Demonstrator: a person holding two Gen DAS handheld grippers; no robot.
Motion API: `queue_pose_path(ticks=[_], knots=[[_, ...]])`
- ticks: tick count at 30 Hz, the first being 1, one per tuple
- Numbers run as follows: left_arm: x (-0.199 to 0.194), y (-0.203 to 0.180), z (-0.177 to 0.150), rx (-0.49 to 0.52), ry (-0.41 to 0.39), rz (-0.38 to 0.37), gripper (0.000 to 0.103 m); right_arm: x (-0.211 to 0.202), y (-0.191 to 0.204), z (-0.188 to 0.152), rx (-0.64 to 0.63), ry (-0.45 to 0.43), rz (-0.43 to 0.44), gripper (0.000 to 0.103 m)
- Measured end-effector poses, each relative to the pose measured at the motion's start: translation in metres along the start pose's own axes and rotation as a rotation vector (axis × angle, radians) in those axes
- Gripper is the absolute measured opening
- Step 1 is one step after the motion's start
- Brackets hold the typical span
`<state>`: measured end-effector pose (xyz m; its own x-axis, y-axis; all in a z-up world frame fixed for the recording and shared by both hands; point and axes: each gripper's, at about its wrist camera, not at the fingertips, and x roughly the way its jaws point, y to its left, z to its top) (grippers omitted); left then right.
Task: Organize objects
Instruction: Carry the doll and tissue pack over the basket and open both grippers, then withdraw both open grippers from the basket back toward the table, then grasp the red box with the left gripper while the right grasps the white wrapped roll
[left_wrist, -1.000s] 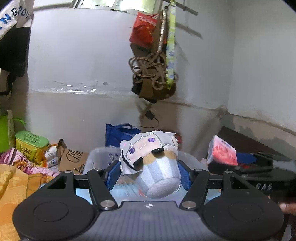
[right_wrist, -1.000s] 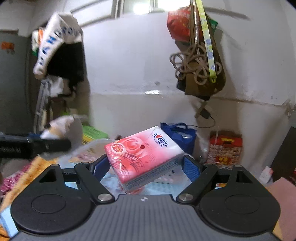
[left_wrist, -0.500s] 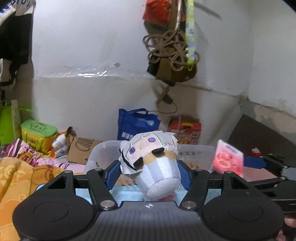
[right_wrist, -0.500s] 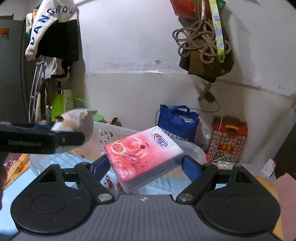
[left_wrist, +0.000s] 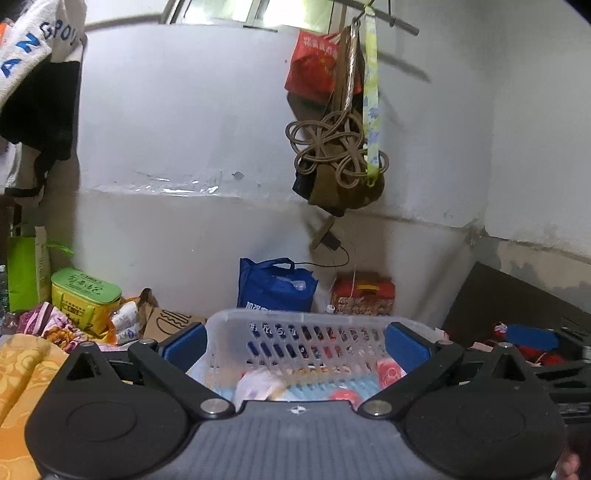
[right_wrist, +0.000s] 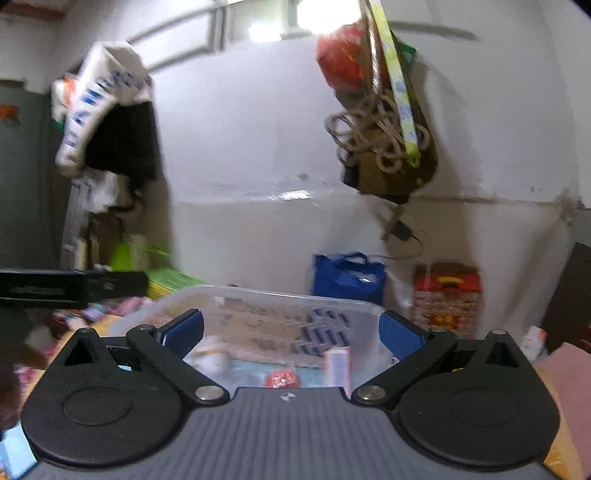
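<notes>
A clear plastic basket (left_wrist: 295, 319) stands straight ahead of both grippers; it also shows in the right wrist view (right_wrist: 280, 299). My left gripper (left_wrist: 295, 345) is open and empty above its near side. The grey plush doll (left_wrist: 258, 386) lies inside the basket below it. My right gripper (right_wrist: 291, 334) is open and empty too. The pink tissue pack (right_wrist: 337, 363) lies inside the basket, also seen in the left wrist view (left_wrist: 389, 371). A small red round item (right_wrist: 281, 379) lies near it.
A blue bag (left_wrist: 275, 286) and a red box (left_wrist: 364, 295) stand behind the basket against the white wall. A green tin (left_wrist: 85, 299) and cardboard (left_wrist: 166, 323) lie at left on patterned cloth. Cords and bags (left_wrist: 336, 155) hang from the wall. The left gripper's body (right_wrist: 70, 286) juts in at left.
Both grippers have opened. The plush doll has dropped from the left one and the tissue pack from the right one, and both now lie in the basket.
</notes>
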<state>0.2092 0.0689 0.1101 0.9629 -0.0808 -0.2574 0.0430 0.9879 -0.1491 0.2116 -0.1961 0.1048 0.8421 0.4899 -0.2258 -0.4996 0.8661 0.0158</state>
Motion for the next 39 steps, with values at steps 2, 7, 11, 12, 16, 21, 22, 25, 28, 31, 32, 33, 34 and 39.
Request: queue_pose_path(ticks=[2,7,11,12,16,21,22,25,28,31,32,33,34,39], knots=[[-0.015,-0.003,-0.012,0.031,-0.016,0.014,0.103,-0.018,0.006,-0.006,-0.023,-0.001,0.026,0.103],[-0.02,-0.013,-0.03,0.108,0.02,0.054,0.103,-0.03,0.014,-0.016,-0.021,0.023,0.014,0.103],[-0.02,-0.008,-0.04,0.11,0.05,0.044,0.103,-0.019,0.011,-0.026,-0.001,0.05,-0.006,0.103],[-0.021,-0.006,-0.044,0.115,0.063,0.051,0.103,-0.015,0.011,-0.031,0.007,0.071,-0.001,0.103],[-0.022,0.001,-0.063,0.139,0.119,0.09,0.103,0.006,0.018,-0.05,-0.017,0.182,-0.002,0.103],[-0.008,0.017,-0.074,0.085,0.225,0.101,0.103,0.024,0.027,-0.072,-0.03,0.303,0.004,0.103],[-0.003,0.019,-0.077,0.078,0.25,0.104,0.103,0.027,0.029,-0.076,-0.045,0.32,-0.005,0.103],[0.01,0.023,-0.087,0.085,0.313,0.113,0.102,0.03,0.027,-0.083,-0.058,0.352,-0.026,0.103],[0.018,0.024,-0.096,0.096,0.371,0.112,0.1,0.034,0.021,-0.085,-0.016,0.386,-0.025,0.103],[0.024,0.022,-0.104,0.109,0.417,0.111,0.098,0.037,0.018,-0.087,0.003,0.415,-0.036,0.103],[0.024,0.021,-0.106,0.114,0.421,0.107,0.098,0.036,0.017,-0.089,0.003,0.418,-0.032,0.103],[0.024,0.02,-0.107,0.119,0.428,0.103,0.098,0.037,0.018,-0.09,-0.003,0.425,-0.032,0.103],[0.024,0.02,-0.108,0.123,0.434,0.101,0.098,0.038,0.019,-0.091,-0.01,0.433,-0.039,0.103],[0.026,0.015,-0.118,0.147,0.475,0.098,0.098,0.043,0.018,-0.098,-0.006,0.48,-0.045,0.103]])
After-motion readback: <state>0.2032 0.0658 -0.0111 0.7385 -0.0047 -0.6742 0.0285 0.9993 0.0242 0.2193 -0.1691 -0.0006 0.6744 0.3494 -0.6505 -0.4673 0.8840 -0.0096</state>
